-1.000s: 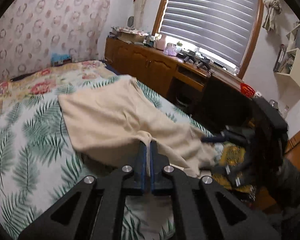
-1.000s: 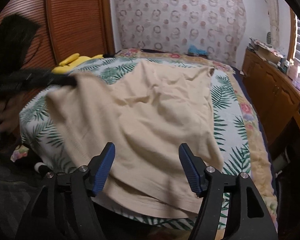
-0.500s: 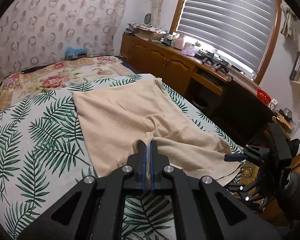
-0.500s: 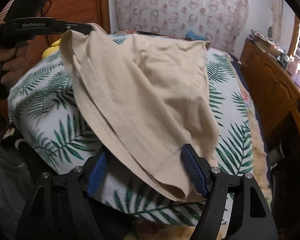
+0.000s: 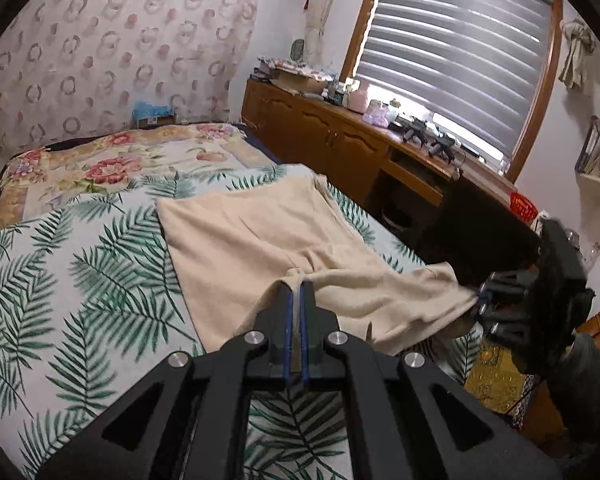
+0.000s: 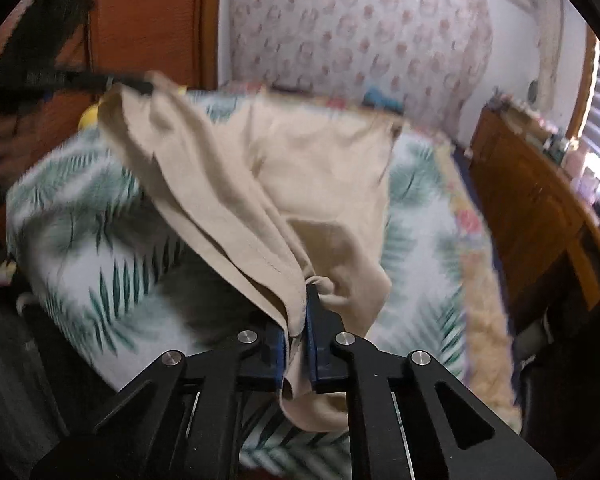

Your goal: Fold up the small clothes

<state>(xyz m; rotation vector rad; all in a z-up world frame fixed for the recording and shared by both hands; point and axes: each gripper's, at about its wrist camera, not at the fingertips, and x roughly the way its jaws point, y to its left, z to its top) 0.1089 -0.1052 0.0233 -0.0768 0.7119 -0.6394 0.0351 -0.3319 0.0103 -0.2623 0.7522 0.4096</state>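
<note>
two grippers you hold pinch one beige garment (image 5: pixel 268 236) over the palm-print bedspread (image 5: pixel 80 280): your left gripper (image 5: pixel 297 286) clamps its near hem, your right gripper (image 6: pixel 298 312) clamps another edge, lifting folds above the bed.

left hand-held gripper (image 6: pixel 140 85): pale lettering along its black arm in the right wrist view, motion-blurred, can't read
blue box (image 5: pixel 154 111): small label patch on its front, at the head of the bed, too small to read
boxes on cabinet (image 5: pixel 296 74): patterned, no legible print
blanket (image 5: pixel 100 264): leaf and flower print only, no text
beige garment (image 5: pixel 284 236): no tag or print visible
overall: nothing readable in either view
</note>
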